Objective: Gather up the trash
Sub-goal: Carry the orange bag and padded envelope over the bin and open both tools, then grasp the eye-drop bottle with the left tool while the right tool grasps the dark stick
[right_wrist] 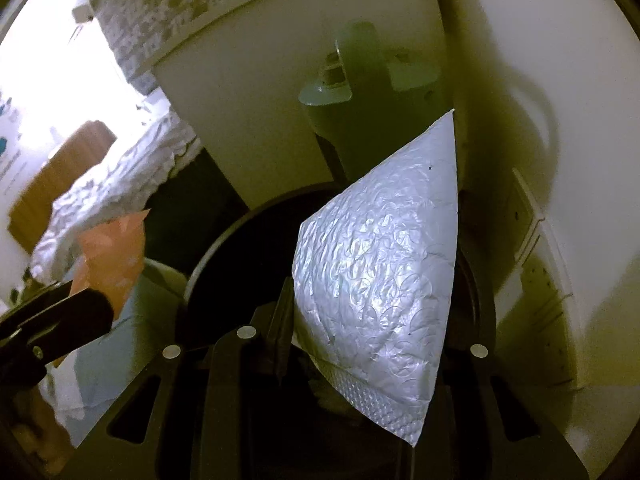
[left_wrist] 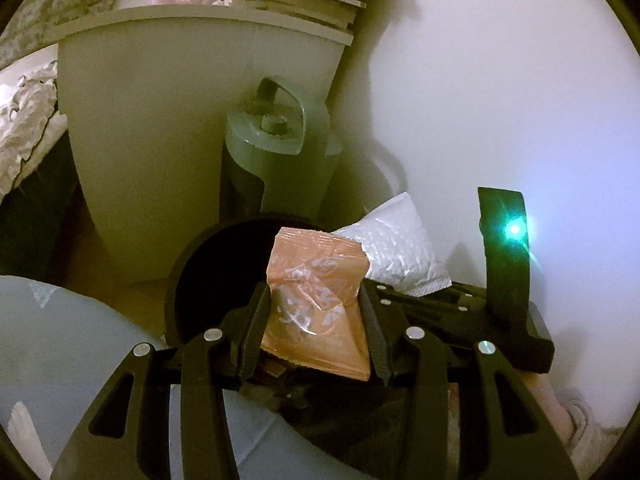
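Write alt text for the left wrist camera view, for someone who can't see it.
The left gripper holds an orange plastic wrapper over a round black bin. Just right, the right gripper holds a white bubble mailer; a grey cabinet stands behind.

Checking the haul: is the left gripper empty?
No, the left gripper is shut on an orange wrapper.
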The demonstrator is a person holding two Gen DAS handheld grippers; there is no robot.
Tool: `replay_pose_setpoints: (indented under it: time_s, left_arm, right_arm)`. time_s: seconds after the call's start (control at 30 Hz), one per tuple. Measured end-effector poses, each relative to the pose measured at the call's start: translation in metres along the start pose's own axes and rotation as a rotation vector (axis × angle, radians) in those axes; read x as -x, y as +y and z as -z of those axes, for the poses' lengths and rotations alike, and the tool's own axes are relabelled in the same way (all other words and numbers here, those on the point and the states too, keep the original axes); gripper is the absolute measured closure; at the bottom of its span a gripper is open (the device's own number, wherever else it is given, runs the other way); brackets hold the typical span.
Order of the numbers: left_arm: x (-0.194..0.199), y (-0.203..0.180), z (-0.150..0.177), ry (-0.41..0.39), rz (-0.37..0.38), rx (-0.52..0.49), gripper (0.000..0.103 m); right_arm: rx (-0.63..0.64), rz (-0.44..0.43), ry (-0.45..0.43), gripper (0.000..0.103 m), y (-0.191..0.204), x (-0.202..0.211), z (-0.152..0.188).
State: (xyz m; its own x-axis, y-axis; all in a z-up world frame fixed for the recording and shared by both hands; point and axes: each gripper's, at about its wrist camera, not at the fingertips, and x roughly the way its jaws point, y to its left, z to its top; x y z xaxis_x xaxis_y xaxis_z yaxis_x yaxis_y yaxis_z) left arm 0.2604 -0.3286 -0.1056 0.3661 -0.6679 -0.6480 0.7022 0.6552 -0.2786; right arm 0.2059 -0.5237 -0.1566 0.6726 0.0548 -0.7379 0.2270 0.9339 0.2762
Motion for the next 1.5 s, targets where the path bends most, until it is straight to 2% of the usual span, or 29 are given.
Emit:
replay_pose_setpoints:
  time_s: [0.1, 0.13, 0.17, 0.2, 0.23, 0.3, 0.4, 0.63, 0.8, 0.93, 1.03, 1.13, 1.2, 1.33, 1.5]
  left_arm:
    - [-0.003, 0.001, 0.000, 0.010, -0.024, 0.007, 0.047]
    - [-0.003, 0.001, -0.001, 0.010, -0.035, 0.009, 0.035]
    - [-0.001, 0.002, 0.000, 0.003, -0.049, 0.011, 0.027]
    - [0.001, 0.002, 0.001, -0.006, -0.054, 0.011, 0.027]
    - [0.003, 0.002, 0.002, -0.009, -0.056, 0.011, 0.027]
    - [0.008, 0.004, 0.004, -0.008, -0.059, 0.014, 0.027]
    - [0.019, 0.006, 0.007, -0.015, -0.064, 0.024, 0.027]
    - [0.067, 0.016, 0.024, -0.061, -0.112, 0.051, 0.027]
    - [0.111, 0.035, 0.052, -0.087, -0.199, 0.089, 0.027]
    - [0.151, 0.058, 0.081, -0.102, -0.314, 0.120, 0.020]
    - [0.179, 0.079, 0.104, -0.095, -0.399, 0.149, 0.020]
    - [0.203, 0.102, 0.129, -0.068, -0.472, 0.175, 0.020]
    - [0.212, 0.116, 0.142, -0.044, -0.492, 0.199, 0.020]
    - [0.219, 0.137, 0.165, 0.025, -0.496, 0.214, 0.020]
    - [0.218, 0.149, 0.176, 0.066, -0.468, 0.206, 0.020]
  right_arm:
    - [-0.004, 0.021, 0.010, 0.066, 0.000, -0.003, 0.000]
    - [-0.007, 0.022, -0.002, 0.057, 0.000, -0.001, 0.001]
    - [-0.012, 0.022, -0.014, 0.051, 0.001, 0.003, 0.000]
    - [-0.019, 0.023, -0.032, 0.038, 0.001, 0.005, 0.000]
    - [-0.025, 0.025, -0.047, 0.029, 0.000, 0.008, 0.002]
    - [-0.032, 0.014, -0.075, 0.029, -0.001, 0.013, 0.002]
    - [-0.032, 0.005, -0.067, 0.029, -0.001, 0.011, 0.003]
    - [0.011, -0.017, -0.075, 0.029, 0.014, 0.012, 0.005]
    - [0.071, -0.037, -0.095, 0.029, 0.034, 0.017, 0.009]
    - [0.134, -0.075, -0.098, 0.029, 0.054, 0.020, 0.015]
    - [0.189, -0.123, -0.084, 0.029, 0.074, 0.023, 0.018]
    - [0.289, -0.197, -0.041, 0.029, 0.105, 0.024, 0.019]
    - [0.426, -0.253, 0.000, 0.029, 0.142, 0.025, 0.019]
    - [0.691, -0.396, 0.068, 0.029, 0.218, 0.030, 0.019]
    - [0.957, -0.540, 0.160, 0.029, 0.303, 0.017, 0.021]
